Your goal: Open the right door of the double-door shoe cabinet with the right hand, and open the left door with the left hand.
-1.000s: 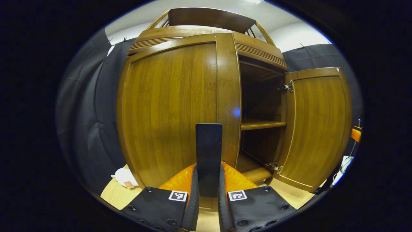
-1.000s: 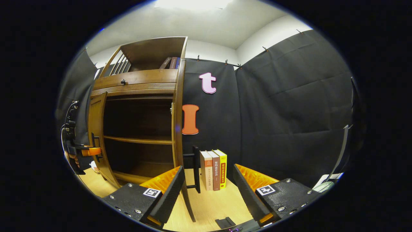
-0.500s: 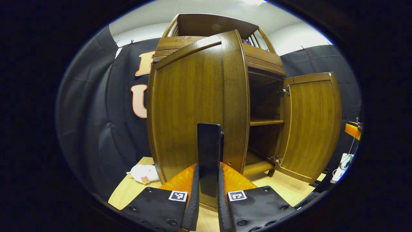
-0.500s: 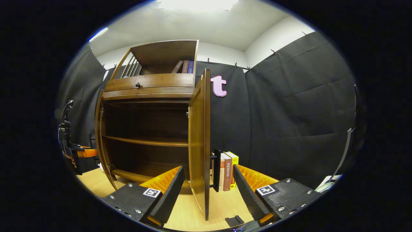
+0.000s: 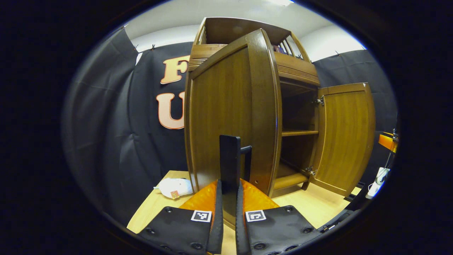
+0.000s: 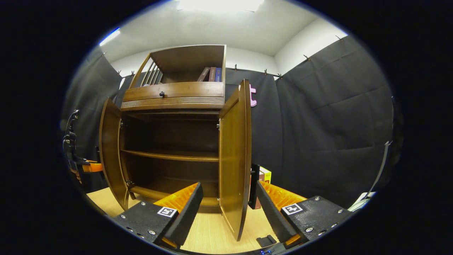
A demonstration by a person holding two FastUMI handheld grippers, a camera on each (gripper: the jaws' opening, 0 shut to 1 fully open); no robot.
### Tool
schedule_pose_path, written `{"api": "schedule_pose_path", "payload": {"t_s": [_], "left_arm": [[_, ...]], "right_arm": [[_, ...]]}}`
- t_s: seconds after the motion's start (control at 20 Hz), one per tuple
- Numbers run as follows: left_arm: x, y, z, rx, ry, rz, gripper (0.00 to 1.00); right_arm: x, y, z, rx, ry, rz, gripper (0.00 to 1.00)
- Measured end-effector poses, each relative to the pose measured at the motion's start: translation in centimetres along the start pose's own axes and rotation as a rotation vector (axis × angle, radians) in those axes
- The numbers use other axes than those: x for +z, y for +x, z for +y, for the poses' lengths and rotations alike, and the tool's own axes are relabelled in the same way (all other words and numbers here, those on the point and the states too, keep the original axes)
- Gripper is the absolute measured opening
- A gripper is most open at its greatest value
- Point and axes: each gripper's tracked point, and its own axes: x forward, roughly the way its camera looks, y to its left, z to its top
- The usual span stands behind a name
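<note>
In the left gripper view, your left gripper (image 5: 229, 209) has its 2 fingers almost together, and both press on the black handle (image 5: 230, 163) of the left door (image 5: 226, 117), so the tongs hold this handle firmly between them. The left door stands swung out from the cabinet (image 5: 290, 69), and you see its outer face and its edge. To the right of it the inside of the cabinet shows, with 1 shelf (image 5: 299, 133) across the middle. Farther right, the right door (image 5: 345, 136) is wide open and hangs on its 2 hinges. A small white soft thing (image 5: 174, 186) lies on the wooden floor (image 5: 318, 203) near the bottom left corner of the cabinet, and I cannot tell what it is. In the right gripper view, your right gripper (image 6: 226, 209) has its 2 fingers spread wide and they hold nothing; the bottom of the right door (image 6: 235, 156) stands between them but touches neither finger. This door is open, with its edge turned toward the camera, and its black handle (image 6: 254, 186) is on the far side, just beside the right finger (image 6: 270, 210). Some books (image 6: 264, 175) stand on the floor behind that handle, partly hidden. Both doors are open here, the left door (image 6: 109, 156) at the left side, and your other gripper (image 6: 92, 167) is at its outer side. More books (image 6: 212, 74) stand on top of the cabinet (image 6: 173, 95).
</note>
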Motion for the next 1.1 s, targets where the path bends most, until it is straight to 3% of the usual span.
{"api": "schedule_pose_path", "payload": {"t_s": [0.15,0.3,0.55,0.9,1.1], "left_arm": [[-0.2,-1.2,2.1,0.038,0.015,0.000,0.14],[-0.4,-2.1,4.5,0.074,0.037,0.004,0.16],[-0.3,-2.9,8.0,0.096,0.009,0.005,0.03],[-0.4,-3.5,10.8,0.096,-0.012,-0.011,0.06],[-0.2,-4.7,13.3,0.132,-0.023,-0.022,0.06]], "right_arm": [[0.0,0.2,1.0,0.011,0.006,-0.003,0.92],[0.0,0.5,2.0,0.020,0.025,-0.007,0.92],[-0.4,0.9,3.8,0.045,0.036,-0.005,0.92],[-0.6,1.5,5.6,0.070,0.015,0.004,0.93],[-0.5,1.8,6.9,0.089,0.012,-0.002,0.93]]}}
